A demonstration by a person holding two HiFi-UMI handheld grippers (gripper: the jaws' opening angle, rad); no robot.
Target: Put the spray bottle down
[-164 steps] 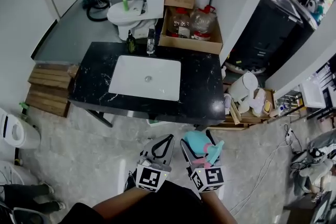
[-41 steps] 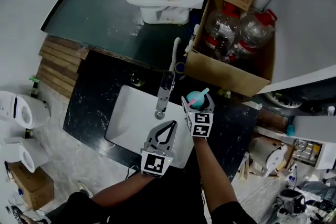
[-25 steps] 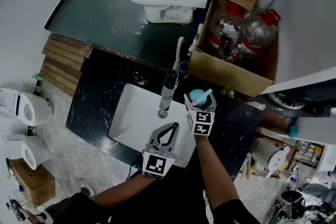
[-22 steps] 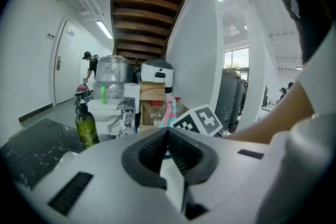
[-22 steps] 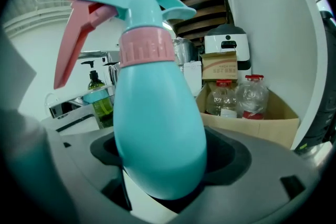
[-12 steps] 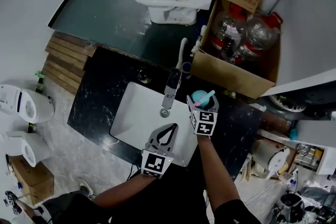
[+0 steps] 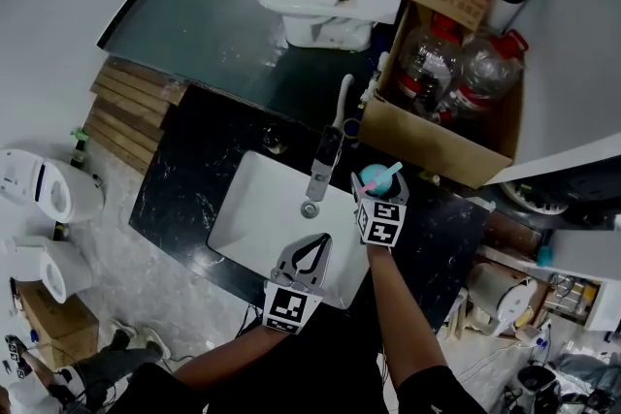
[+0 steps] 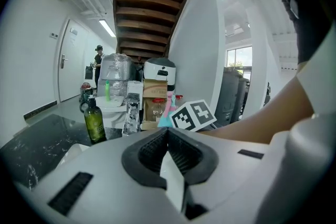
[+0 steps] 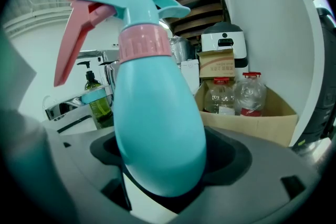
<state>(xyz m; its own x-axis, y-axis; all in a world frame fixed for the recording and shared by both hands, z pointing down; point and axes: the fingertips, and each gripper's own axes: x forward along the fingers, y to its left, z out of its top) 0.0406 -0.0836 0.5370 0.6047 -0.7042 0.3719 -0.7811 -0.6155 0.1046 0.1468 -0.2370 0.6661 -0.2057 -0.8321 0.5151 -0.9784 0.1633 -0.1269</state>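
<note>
Black marble counter (image 7: 184, 172) and its white sink (image 7: 254, 226) are seen mid-frame. At the sink's right edge, the teal spray bottle (image 9: 157, 128) is clamped upright between the right gripper's (image 7: 379, 192) fingers. The left gripper's (image 7: 309, 252) fingers are pressed together, empty.

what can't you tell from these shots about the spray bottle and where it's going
- Spray bottle base: right gripper view, sunk between the jaws of the right gripper.
- Whether it touches the countertop: head view, the gripper itself covers that spot.
- Green bottle label: left gripper view, too small to read.
</note>
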